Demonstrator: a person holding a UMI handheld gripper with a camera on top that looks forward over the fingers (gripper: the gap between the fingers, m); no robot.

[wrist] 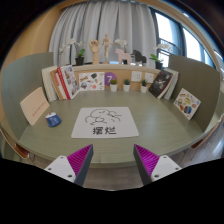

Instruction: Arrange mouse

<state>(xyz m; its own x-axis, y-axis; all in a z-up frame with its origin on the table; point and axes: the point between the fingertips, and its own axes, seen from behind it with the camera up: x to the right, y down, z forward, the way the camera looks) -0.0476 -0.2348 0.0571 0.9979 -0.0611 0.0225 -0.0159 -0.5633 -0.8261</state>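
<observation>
A small grey mouse (53,119) lies on the green table (150,135), left of a white mouse mat (103,122) with black drawings and characters. The mat lies flat at the table's middle, well beyond my fingers. My gripper (112,163) is open and empty, held back at the table's near edge. Its two magenta pads (79,159) stand wide apart. The mouse is ahead and to the left of the left finger. Nothing is between the fingers.
A card (34,104) leans at the left and books (62,82) stand at the back left. A low shelf (115,70) at the back carries small plants and a wooden hand model (96,50). Picture cards (186,102) lean at the right.
</observation>
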